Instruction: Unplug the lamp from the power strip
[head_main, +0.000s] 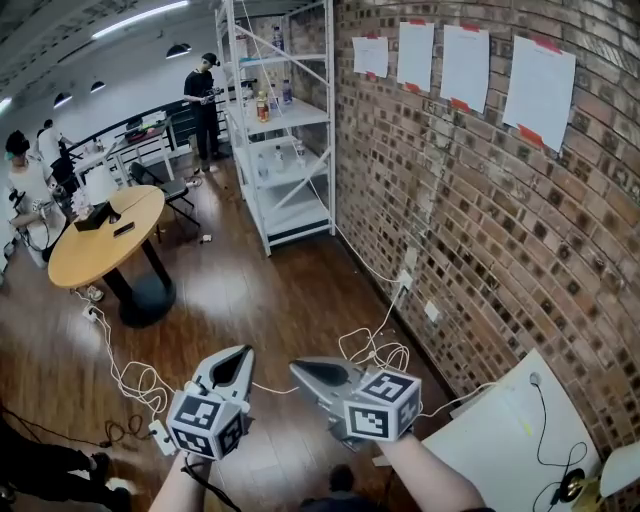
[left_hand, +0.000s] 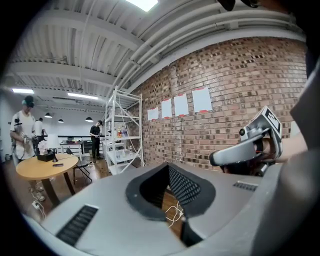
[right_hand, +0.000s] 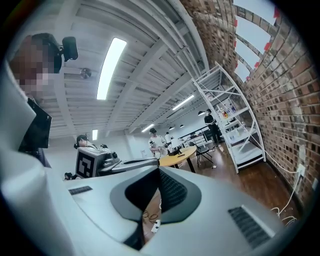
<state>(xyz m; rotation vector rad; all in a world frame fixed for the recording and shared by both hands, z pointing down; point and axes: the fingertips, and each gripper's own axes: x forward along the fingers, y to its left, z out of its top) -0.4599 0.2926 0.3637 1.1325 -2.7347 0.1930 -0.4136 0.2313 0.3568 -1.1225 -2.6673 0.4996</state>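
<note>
Both grippers hang in the air above the wooden floor, side by side and empty. My left gripper (head_main: 243, 351) is shut, its jaws meeting at the tip (left_hand: 167, 168). My right gripper (head_main: 297, 367) is shut too, with nothing between its jaws (right_hand: 159, 170). A white power strip (head_main: 160, 436) lies on the floor beside the left gripper, with white cables (head_main: 372, 352) looping toward a wall socket (head_main: 405, 281). The power strip (right_hand: 155, 226) also shows through the gap under the right jaws. A lamp (head_main: 600, 480) with a black cord stands on the white table (head_main: 500, 440) at the bottom right.
A brick wall (head_main: 500, 220) with paper sheets runs along the right. White metal shelves (head_main: 285, 130) stand against it farther back. A round wooden table (head_main: 105, 235) is at the left, with people (head_main: 203, 95) working beyond it. More cable (head_main: 125, 375) trails across the floor.
</note>
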